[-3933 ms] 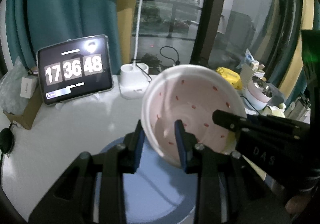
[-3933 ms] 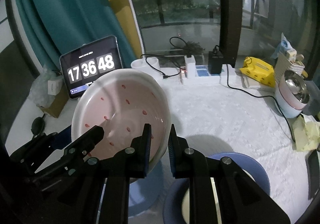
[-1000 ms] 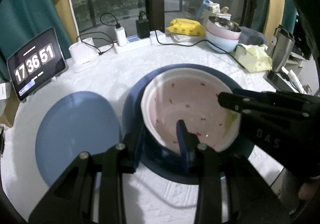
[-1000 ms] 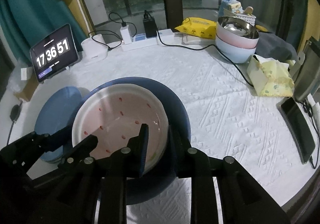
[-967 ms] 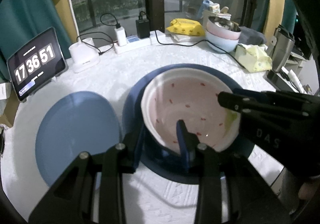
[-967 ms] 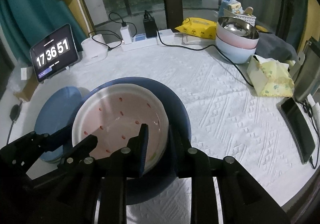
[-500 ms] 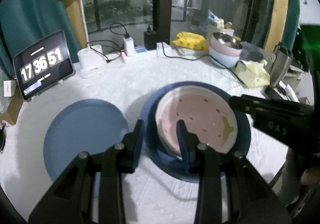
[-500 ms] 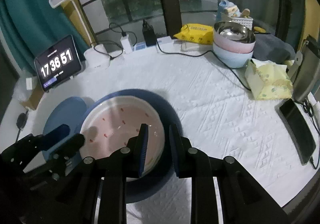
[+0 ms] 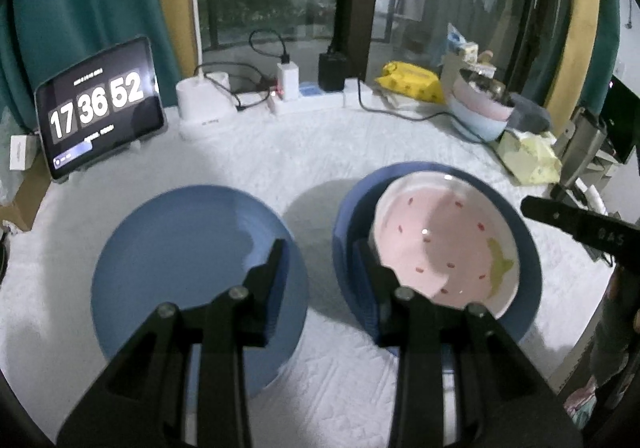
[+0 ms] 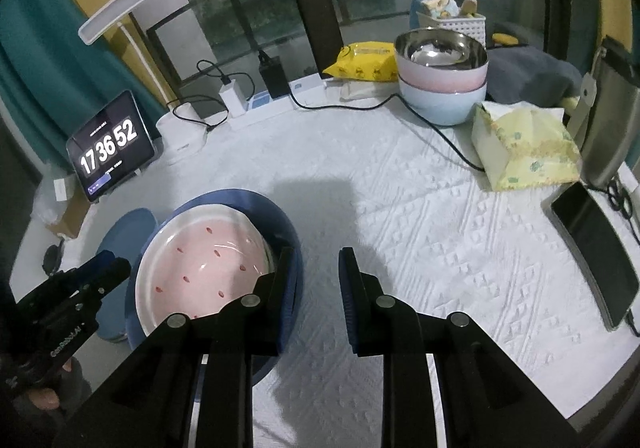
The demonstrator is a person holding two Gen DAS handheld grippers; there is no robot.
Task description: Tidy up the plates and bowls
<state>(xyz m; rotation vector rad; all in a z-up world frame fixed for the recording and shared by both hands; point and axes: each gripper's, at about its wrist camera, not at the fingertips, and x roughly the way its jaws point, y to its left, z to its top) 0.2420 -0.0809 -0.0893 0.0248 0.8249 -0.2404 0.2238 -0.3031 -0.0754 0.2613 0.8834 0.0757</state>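
Both tools have let go of the pink bowl (image 9: 444, 244) and pulled back; it now sits inside the dark blue bowl (image 9: 348, 232) near the counter's (image 10: 420, 207) front edge. Left tool (image 9: 320, 260) and right tool (image 10: 314, 268) hover with jaws apart, holding nothing. Just left lies a blue plate (image 9: 180, 248).

pink bowl (image 9: 444, 244): white rim, red flecks, green mark, upright, nested in dark blue bowl (image 9: 528, 264) | dark blue bowl: upright near the surface's front edge | blue plate (image 9: 188, 248): flat, empty, just left of the bowls, apart from them
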